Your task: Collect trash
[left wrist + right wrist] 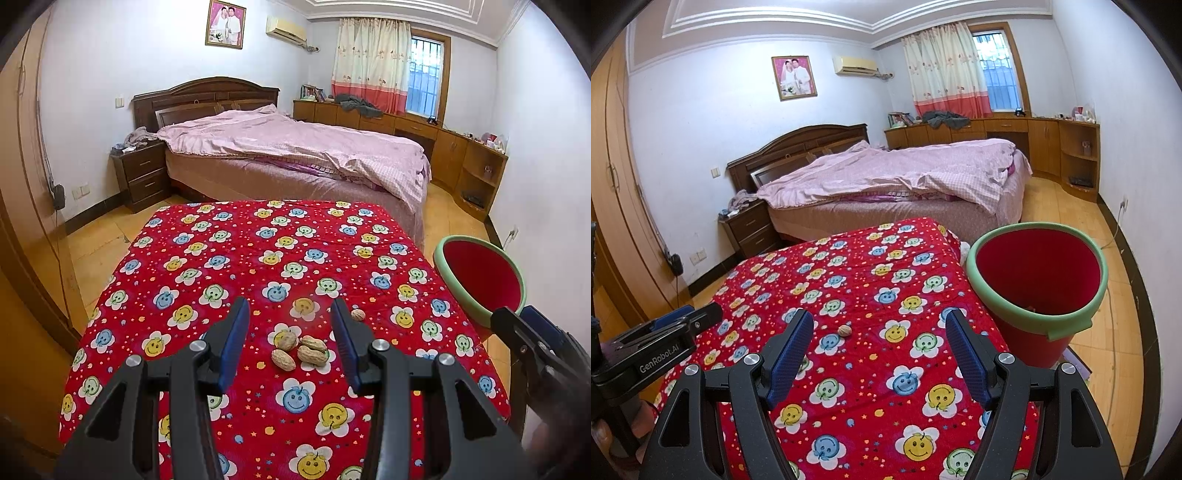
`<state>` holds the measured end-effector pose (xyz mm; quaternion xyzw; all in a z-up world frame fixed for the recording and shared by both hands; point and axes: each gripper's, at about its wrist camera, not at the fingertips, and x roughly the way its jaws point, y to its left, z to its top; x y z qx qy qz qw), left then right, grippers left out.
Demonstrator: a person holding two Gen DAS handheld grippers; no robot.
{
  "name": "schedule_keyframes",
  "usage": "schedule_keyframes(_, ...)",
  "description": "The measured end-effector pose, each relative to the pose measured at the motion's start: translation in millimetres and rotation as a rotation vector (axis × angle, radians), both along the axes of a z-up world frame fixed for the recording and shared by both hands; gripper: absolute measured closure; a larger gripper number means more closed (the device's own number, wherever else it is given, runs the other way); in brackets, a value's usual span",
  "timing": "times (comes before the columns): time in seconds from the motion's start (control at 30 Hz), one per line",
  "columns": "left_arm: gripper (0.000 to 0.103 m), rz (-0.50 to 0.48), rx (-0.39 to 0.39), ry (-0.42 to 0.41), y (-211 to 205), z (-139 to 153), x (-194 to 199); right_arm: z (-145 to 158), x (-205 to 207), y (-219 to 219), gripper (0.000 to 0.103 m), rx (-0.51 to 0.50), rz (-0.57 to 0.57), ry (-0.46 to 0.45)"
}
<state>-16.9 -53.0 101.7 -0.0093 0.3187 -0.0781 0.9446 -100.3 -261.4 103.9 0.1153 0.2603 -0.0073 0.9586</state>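
Cloth, shell, plastic and wood

The bench wears matt, finely ribbed red cloth printed with smiley flowers. The peanuts and the walnut have rough, dull, wrinkled shells. The left claw and right claw are matt black plastic with ridged blue pads and shiny metal screws. The bucket is smooth red plastic, its green rim matt. The floor is glossy wood.

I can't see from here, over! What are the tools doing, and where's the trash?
Left tool open, empty. Right tool open, empty. Nut pile on the cloth, lone walnut apart. Bucket beside table, nothing in the way.
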Motion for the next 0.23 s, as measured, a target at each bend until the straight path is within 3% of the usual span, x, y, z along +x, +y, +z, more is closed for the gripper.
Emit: schedule_keyframes(0.23, 0.057, 0.002, 0.002, -0.002, 1.9, 5.1, 3.1, 0.2, 0.4, -0.2, 0.028, -0.002, 0.000, 0.000)
